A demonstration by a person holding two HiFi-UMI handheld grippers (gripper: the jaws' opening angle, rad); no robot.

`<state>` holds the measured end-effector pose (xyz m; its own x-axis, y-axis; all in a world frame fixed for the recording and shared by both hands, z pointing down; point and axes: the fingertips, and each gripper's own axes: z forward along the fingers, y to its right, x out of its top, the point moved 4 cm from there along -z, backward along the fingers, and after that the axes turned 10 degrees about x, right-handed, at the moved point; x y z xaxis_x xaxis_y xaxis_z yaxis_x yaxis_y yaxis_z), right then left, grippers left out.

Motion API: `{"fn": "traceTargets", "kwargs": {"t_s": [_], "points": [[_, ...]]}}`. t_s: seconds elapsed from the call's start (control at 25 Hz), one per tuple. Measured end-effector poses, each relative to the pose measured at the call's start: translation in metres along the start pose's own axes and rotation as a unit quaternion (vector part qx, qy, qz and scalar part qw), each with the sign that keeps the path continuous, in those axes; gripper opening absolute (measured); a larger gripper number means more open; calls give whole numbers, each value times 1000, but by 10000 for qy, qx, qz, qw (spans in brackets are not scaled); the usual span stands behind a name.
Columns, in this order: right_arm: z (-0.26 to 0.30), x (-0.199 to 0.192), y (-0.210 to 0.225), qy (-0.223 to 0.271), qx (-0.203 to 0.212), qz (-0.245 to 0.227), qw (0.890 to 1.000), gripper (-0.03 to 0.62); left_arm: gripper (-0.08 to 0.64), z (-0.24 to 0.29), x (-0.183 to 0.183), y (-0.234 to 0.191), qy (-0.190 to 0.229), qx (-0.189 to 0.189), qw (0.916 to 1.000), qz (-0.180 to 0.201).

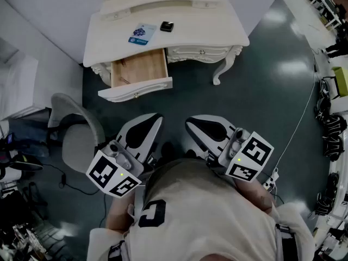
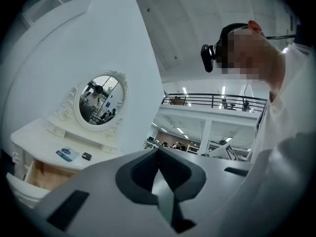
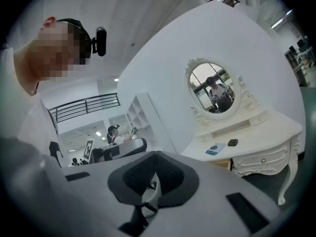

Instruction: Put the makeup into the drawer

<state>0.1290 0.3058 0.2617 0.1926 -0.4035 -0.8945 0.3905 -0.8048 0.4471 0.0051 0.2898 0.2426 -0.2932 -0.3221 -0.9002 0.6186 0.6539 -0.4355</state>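
Observation:
A small black makeup compact (image 1: 167,26) and a blue-and-white flat packet (image 1: 142,33) lie on the white dressing table (image 1: 212,23) at the top of the head view. The table's left drawer (image 1: 140,69) is pulled out, and its wooden inside shows almost bare. My left gripper (image 1: 154,119) and right gripper (image 1: 193,126) are held close to my chest, well short of the table, both shut with nothing in them. The left gripper view shows its jaws (image 2: 158,150) meeting, with the compact (image 2: 87,156) far off. In the right gripper view the jaws (image 3: 154,154) are closed and the compact (image 3: 232,142) is distant.
A grey office chair (image 1: 76,137) stands left of me, between me and the drawer. An oval mirror (image 3: 215,88) rises behind the tabletop. A closed drawer with a knob (image 3: 263,160) sits right of the open one. Cables and equipment (image 1: 329,118) line the right side of the dark floor.

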Motion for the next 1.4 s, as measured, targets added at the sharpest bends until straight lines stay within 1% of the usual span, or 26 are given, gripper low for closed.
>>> {"fn": "traceTargets", "kwargs": {"t_s": [0.2,0.36,0.6,0.72,0.84,0.96,1.2,1.4], "points": [[29,-3,0,-93,100,70,9999,26,57,-17,5,-26,-20,81,10000,-31],[51,-5,-5,-171,156,41,9997,26,57,-28,9,-40,-36,53,10000,-34],[73,-5,-8,-133,43,113,9998,28,57,-37,19,-60,-138,-227,9996,25],[85,-5,-10,-145,44,116,9998,28,58,-42,21,-75,-174,-252,9995,75],[97,-12,-10,-270,-13,135,9995,28,58,-48,18,-89,-233,-277,9993,45],[106,-18,-9,-398,-21,209,9990,28,57,-54,15,-101,-265,-200,9994,26],[115,-20,8,-491,16,391,9980,28,57,-42,15,-112,-282,-57,9996,15],[113,-14,35,-369,49,555,9978,28,57,-16,12,-113,-321,-94,9994,-78]]}}
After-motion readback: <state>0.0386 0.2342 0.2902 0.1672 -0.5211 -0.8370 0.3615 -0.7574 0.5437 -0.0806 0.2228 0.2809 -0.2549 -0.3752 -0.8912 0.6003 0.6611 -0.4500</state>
